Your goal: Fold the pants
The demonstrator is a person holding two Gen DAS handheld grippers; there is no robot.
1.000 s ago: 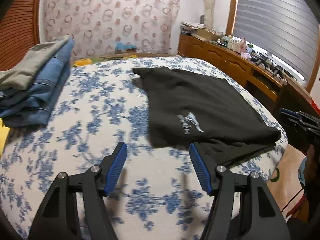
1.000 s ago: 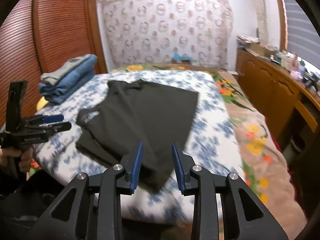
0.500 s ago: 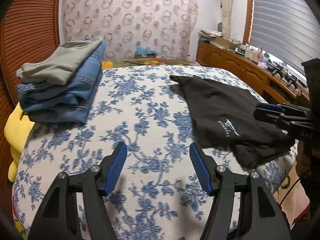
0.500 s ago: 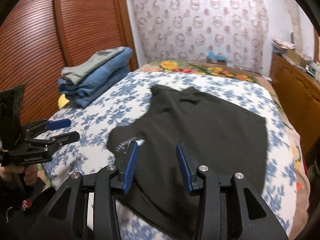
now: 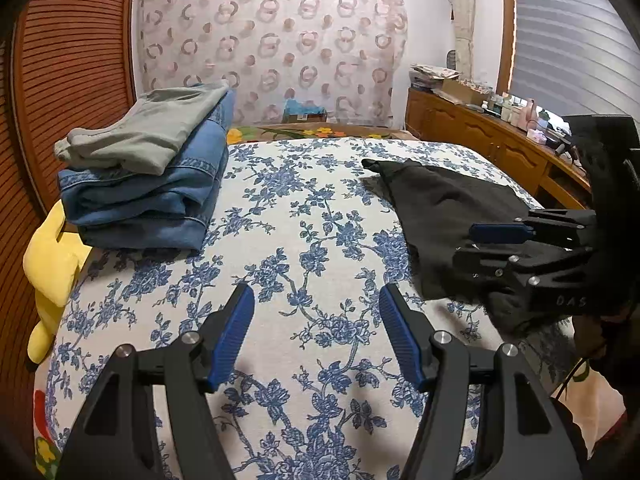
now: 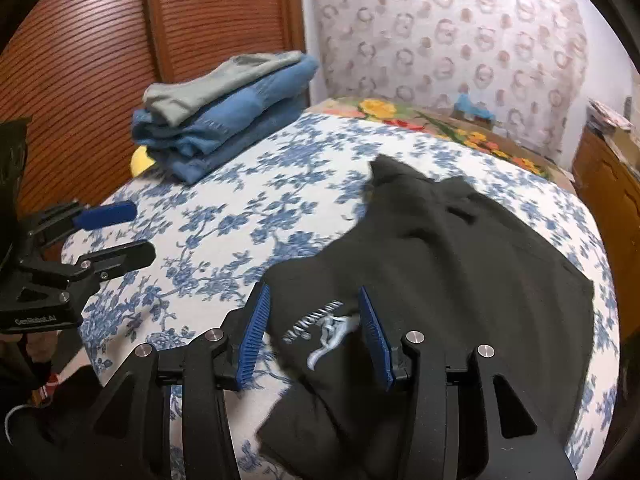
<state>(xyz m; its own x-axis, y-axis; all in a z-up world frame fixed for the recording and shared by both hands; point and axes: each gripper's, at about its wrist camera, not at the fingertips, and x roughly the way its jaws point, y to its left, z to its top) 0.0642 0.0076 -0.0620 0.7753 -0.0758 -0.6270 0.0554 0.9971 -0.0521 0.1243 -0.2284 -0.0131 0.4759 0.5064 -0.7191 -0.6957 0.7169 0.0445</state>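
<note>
Black pants (image 6: 460,256) with a white printed logo lie partly folded on the bed's blue-flowered cover; in the left wrist view the black pants (image 5: 436,208) lie to the right. My right gripper (image 6: 316,320) hovers over the logo corner, its jaws opening and nothing pressed between the pads. From the left wrist view the right gripper (image 5: 480,244) shows side-on above the pants' near edge. My left gripper (image 5: 316,332) stands open over bare cover, holding nothing; the right wrist view shows the left gripper (image 6: 120,232) at the bed's left edge.
Folded blue jeans topped by a grey garment (image 5: 148,184) are stacked at the far left, over a yellow cushion (image 5: 52,264). A louvred wooden door (image 6: 120,40) stands behind. A wooden dresser (image 5: 500,152) with clutter runs along the right.
The right gripper swung left across the pants to the logo corner and its jaws widened. The left gripper's view shifted left, off the pants onto bare cover, still open.
</note>
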